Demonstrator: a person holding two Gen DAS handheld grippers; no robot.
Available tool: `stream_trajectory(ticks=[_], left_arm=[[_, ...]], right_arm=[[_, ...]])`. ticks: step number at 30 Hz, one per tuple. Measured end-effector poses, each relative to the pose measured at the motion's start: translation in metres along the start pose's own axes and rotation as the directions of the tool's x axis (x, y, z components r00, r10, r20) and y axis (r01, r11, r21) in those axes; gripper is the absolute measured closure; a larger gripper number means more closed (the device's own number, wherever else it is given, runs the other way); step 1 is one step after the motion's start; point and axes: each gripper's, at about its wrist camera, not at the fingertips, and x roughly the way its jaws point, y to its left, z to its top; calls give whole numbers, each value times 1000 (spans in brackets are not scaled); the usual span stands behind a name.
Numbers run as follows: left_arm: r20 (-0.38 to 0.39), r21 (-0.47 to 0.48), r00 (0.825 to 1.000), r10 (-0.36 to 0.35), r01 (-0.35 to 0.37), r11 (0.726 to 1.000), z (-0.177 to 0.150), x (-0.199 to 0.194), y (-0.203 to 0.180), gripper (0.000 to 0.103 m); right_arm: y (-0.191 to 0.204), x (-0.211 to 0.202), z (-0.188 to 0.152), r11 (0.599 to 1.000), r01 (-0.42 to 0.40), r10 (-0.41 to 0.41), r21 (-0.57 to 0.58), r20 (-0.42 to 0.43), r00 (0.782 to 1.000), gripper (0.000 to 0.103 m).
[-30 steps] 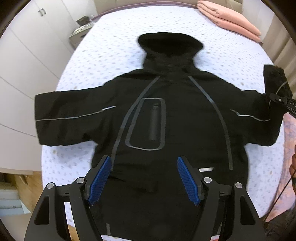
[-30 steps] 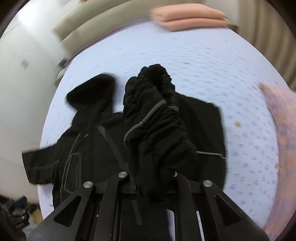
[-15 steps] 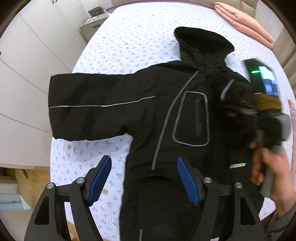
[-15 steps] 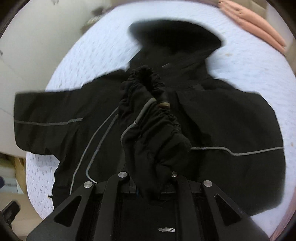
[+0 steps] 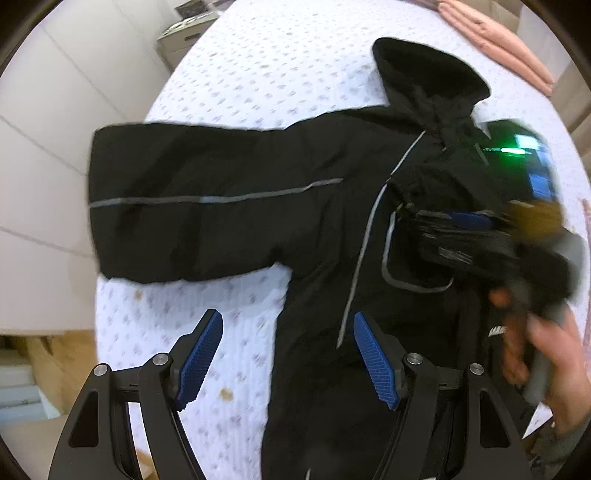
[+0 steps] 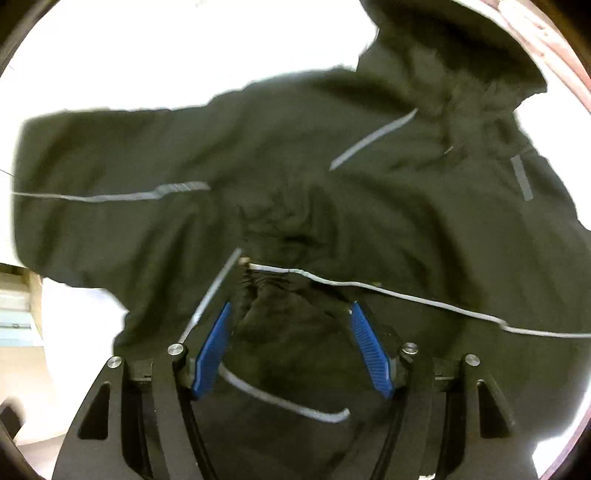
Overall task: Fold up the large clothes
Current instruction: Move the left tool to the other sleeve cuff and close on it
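The right gripper (image 6: 290, 347) stands wide open just above the jacket (image 6: 295, 184), its blue pads (image 6: 212, 352) spread to either side of a gathered sleeve cuff (image 6: 273, 284) that lies loose on the jacket's chest, gripped by neither pad. In the left wrist view the same gripper (image 5: 417, 218) shows blurred over the jacket's chest pocket (image 5: 413, 258), with the person's right hand (image 5: 543, 354) on its handle.

The left gripper (image 5: 286, 356) is also wide open and holds nothing. It hangs over the jacket's lower left edge, one blue pad (image 5: 199, 360) above bare bed sheet and the other above black cloth.

The black jacket (image 5: 295, 206) lies flat, front up, on the bed (image 5: 258, 62), which has a white sheet with small purple specks. Its hood (image 5: 428, 74) points toward the far end of the bed. One sleeve (image 5: 177, 199) stretches straight out sideways from the jacket's body, a grey stripe running along it. The other sleeve is folded in across the jacket's chest.

Beyond the hood, at the far edge of the bed, lies a stack of pink folded cloth (image 5: 495, 40). A small cabinet (image 5: 184, 33) stands off the bed's far corner, on the outstretched sleeve's side.
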Motion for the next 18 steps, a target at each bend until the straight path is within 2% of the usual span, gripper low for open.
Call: stream_trajectory(ticks=[3,4,6,7,9,10,12,15,16,18], left_arm=[[27,15,995,-100,99,995,15,12,-11,28],[35,19,987,-157,156,988,24,20,-17,28],[34,23,974,-224,224,974,36,33,-25,28],[27,27,963,-269,268,963,43,43,-30,28],[7,27,941,-338,338,941,56,63,-40,28],[-14,15,922,-387,387,922,64,78,-45,28],[-50,-4,896,-442,442,897,75,101,-53,29],[-99,-6,885,-454,456,890,88,129,-70,29],[-114,0,887,-448,451,893,90,138,-76,31],[-138,16,897,-420,426,904,93,151,-86,59]], right_arm=[[-37,-43,-9,996,14,-22,92,92,996,35],[-59,-54,-14,989,32,-50,148,117,992,35],[-109,-66,-23,961,75,-112,265,128,985,35],[-129,-65,-29,945,93,-135,313,115,984,36],[-166,-60,-37,914,121,-163,387,76,984,48],[-184,-55,-42,898,131,-170,420,58,984,49],[-213,-42,-47,876,165,-199,453,28,980,53],[-236,-16,-50,863,175,-181,475,-33,983,57],[-240,-10,-51,863,175,-173,475,-47,984,57],[-235,-2,-49,872,195,-188,449,-61,980,57]])
